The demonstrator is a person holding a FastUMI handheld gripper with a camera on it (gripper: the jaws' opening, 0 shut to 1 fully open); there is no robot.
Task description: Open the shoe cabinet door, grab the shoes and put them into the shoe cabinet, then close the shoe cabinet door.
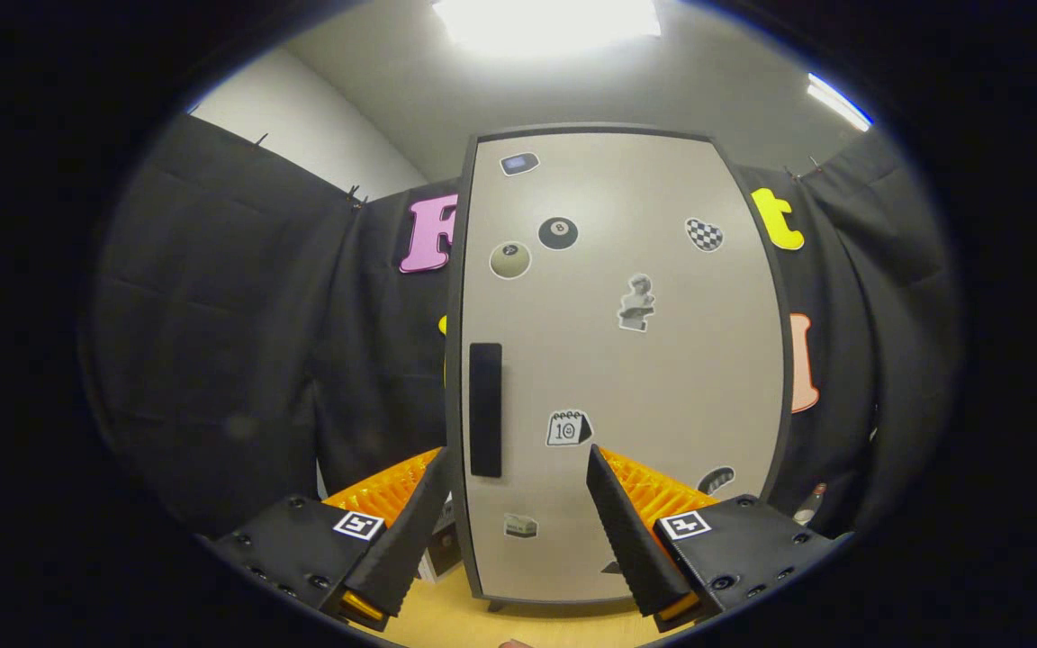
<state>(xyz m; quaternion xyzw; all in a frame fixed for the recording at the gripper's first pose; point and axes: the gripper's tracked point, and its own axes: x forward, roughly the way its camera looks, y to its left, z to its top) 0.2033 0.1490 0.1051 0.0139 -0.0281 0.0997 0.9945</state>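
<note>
One shoe cabinet stands upright straight ahead of the gripper, its single pale door shut inside a dark frame, with one black vertical handle near the door's left edge. Eight or so stickers dot the door, among them two billiard balls, one chequered patch, one small bust and one calendar page. The jaws stand wide open and hold nothing; the handle and the door's lower part show in the gap between the two fingers, just beyond their tips, and whether either tip touches the door I cannot tell. The cabinet rests on a light wooden desk. Black cloth hangs behind and to both sides, with a white wall and a grey ceiling with two lit lamps above
</note>
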